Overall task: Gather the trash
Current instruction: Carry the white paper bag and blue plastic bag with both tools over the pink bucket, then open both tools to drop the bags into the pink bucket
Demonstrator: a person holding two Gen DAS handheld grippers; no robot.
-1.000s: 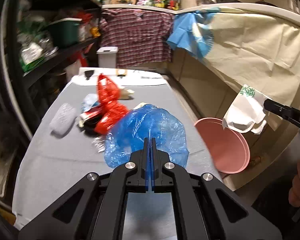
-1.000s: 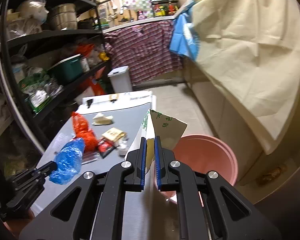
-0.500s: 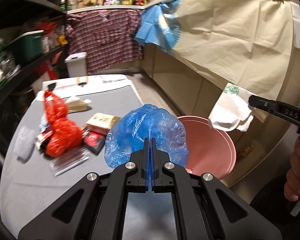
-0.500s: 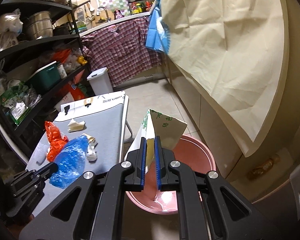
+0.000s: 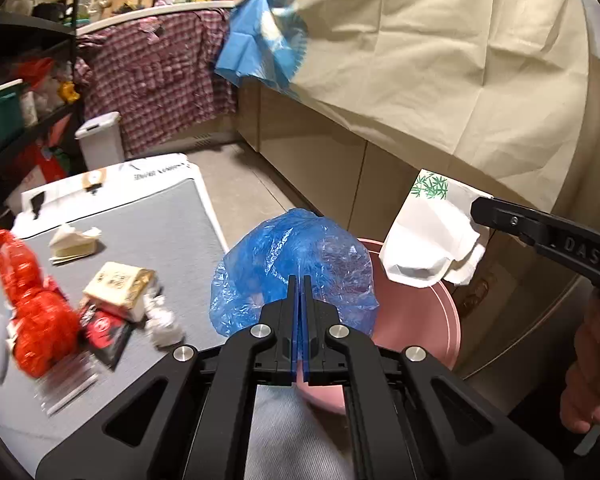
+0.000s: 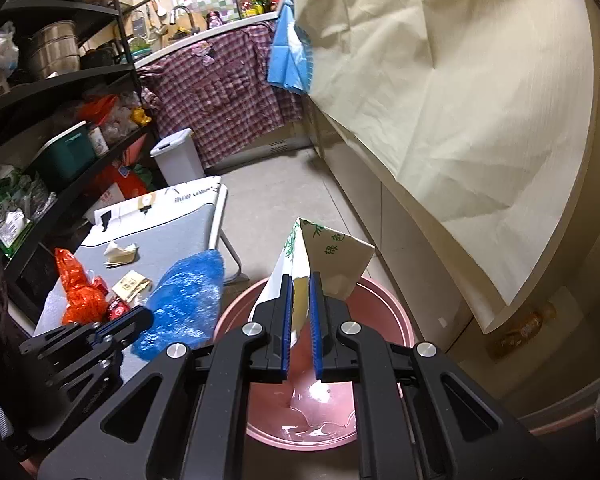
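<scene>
Your left hand-held gripper [image 5: 299, 280] is pinched tight on a crumpled translucent blue plastic bag [image 5: 296, 264], jaws fully together with the film between them. In the left wrist view the bag sits centre frame, overlapping the near left rim of the round pink plastic basin [image 5: 420, 320] on the floor; in the right wrist view the same bag [image 6: 184, 300] shows at lower left, over the bench edge next to the basin.

Your right hand-held gripper [image 6: 300, 280] holds a white paper carton with green leaf print [image 6: 324, 256], jaws narrow, blue pads pressing on its flattened lower part. The carton hangs above the basin [image 6: 384, 304], centre of frame. From the left wrist view the carton [image 5: 428, 240] is at right of centre, over the basin's far rim, with your hand [image 5: 588, 380] at the lower right edge.

Basin contents: a shiny wet patch at the bottom, possibly a little liquid; cannot tell more, the gripper hides part of it.

Grey-topped bench [image 5: 156, 220] at left of frame carries the rest of the trash: a crumpled red plastic bag [image 5: 36, 312], a tan printed paper packet [image 5: 118, 282], a dark red-and-black wrapper [image 5: 104, 330], a crumpled white paper wad [image 5: 162, 320], a folded cream tissue [image 5: 74, 242].
</scene>
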